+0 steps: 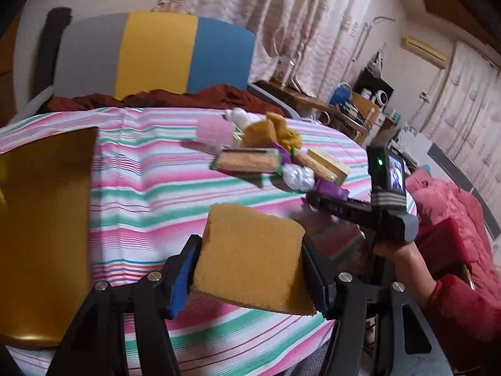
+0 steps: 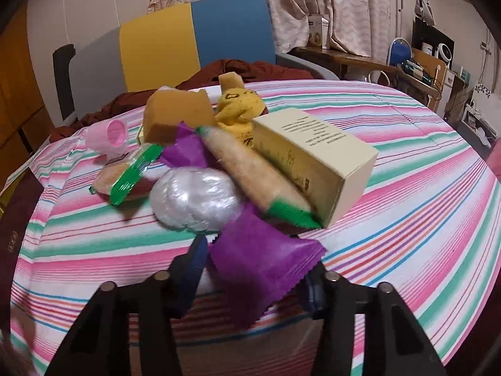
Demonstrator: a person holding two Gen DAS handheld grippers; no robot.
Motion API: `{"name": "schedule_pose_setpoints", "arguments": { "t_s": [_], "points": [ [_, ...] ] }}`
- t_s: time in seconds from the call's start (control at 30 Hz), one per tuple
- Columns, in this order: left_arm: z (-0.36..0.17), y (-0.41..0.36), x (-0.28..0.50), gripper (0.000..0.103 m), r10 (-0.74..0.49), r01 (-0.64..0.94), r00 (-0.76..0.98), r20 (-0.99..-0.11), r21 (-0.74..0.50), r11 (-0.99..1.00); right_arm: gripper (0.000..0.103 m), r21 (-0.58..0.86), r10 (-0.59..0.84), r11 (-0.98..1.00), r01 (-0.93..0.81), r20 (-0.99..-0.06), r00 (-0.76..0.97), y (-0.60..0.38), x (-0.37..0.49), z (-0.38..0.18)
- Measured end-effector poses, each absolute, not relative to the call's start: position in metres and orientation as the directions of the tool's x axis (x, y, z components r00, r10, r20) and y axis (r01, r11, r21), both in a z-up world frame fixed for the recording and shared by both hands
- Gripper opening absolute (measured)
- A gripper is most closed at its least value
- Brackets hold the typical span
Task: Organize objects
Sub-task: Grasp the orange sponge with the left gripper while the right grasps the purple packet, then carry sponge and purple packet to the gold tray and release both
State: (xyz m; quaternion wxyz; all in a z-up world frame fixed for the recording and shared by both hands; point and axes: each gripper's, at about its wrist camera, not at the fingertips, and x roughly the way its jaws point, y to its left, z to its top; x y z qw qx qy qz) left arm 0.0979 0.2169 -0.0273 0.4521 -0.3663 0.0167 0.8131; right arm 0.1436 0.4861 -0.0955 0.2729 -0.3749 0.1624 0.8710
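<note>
Over a round surface [image 1: 150,188] draped in a striped cloth, the left hand-held gripper [image 1: 250,260] clamps an orange sponge [image 1: 250,250], lifted clear of the cloth. The right hand-held gripper [image 2: 253,269] sits narrowed around a purple wrapper [image 2: 260,263] at the near edge of a pile: silver packet [image 2: 194,200], cream box [image 2: 313,156], wrapped snacks. A gold board [image 1: 43,228] stands at left.

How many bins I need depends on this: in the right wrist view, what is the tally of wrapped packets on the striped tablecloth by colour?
Purple crinkle-edged foil packets: 2
Green-ended clear snack packets: 2
Silvery-white plastic-wrapped bundle: 1
Total: 5
</note>
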Motion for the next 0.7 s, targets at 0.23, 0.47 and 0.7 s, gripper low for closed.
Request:
{"name": "schedule_pose_setpoints", "arguments": {
  "t_s": [0.23,0.47,0.7],
  "points": [
    [-0.019,0.190,0.084,0.063,0.716,-0.699,-0.371,-0.591,-0.330,-0.634,0.030,0.195,0.263,-0.790,-0.582,-0.749,-0.608,0.465,0.153,-0.092],
    [-0.017,0.157,0.070,0.063,0.687,-0.635,-0.439,-0.579,-0.341,-0.693,0.029,0.271,0.183,-0.799,-0.537,-0.741,-0.646,0.437,0.155,-0.087],
    [-0.021,0.111,0.045,0.063,0.616,-0.516,-0.526,-0.586,-0.356,-0.779,0.029,0.343,0.055,-0.848,-0.405,-0.703,-0.709,0.389,0.140,-0.066]
  ]
}}
